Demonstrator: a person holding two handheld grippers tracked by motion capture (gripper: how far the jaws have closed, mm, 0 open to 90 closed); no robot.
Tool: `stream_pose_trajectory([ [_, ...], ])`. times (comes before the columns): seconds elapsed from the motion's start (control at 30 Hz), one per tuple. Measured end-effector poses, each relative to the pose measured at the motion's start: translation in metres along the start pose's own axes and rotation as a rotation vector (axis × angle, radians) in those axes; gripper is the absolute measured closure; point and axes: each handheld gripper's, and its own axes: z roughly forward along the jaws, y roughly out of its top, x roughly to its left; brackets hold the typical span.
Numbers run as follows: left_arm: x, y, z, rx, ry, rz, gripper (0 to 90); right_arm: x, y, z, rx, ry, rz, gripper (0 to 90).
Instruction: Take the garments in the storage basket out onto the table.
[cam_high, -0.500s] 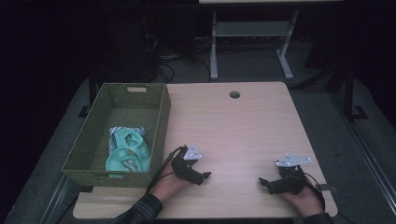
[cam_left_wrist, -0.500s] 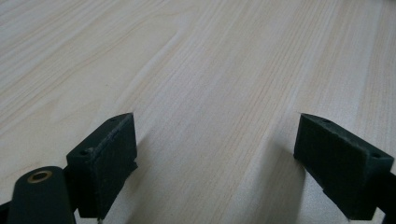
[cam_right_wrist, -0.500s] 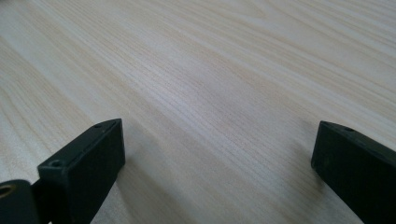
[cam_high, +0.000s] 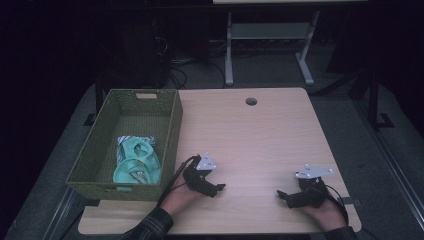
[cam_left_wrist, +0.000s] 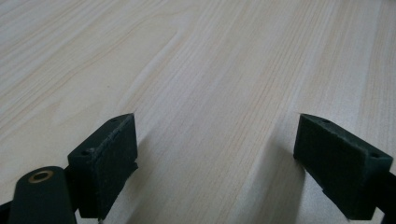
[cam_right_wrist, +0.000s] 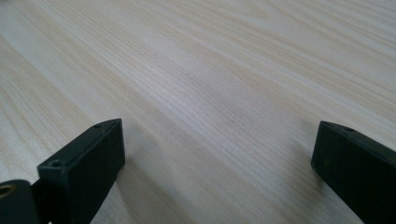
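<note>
Nothing has shifted: both tools, left (cam_high: 216, 189) and right (cam_high: 286, 196), rest released on the near tabletop (cam_high: 260, 135); the basket's (cam_high: 172, 130) cloths (cam_high: 136, 159) await pickup.

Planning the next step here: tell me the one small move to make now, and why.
Probably swing the left gripper toward the green basket and over its rim. Both grippers rest open and empty on the bare table, right gripper farther off, and the teal cloth items lie inside the basket beside the left hand.
</note>
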Motion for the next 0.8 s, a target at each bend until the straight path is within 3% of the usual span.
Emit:
stream_pose_trajectory([
  [0.6,0.000,0.006,-0.006,0.030,0.006,-0.027,13.0,0.000,0.000,0.000,-0.002,0.000,0.001,2.2],
  [0.8,0.001,0.008,-0.011,0.020,0.009,-0.043,13.1,0.000,0.000,0.000,-0.002,0.000,0.000,2.2],
])
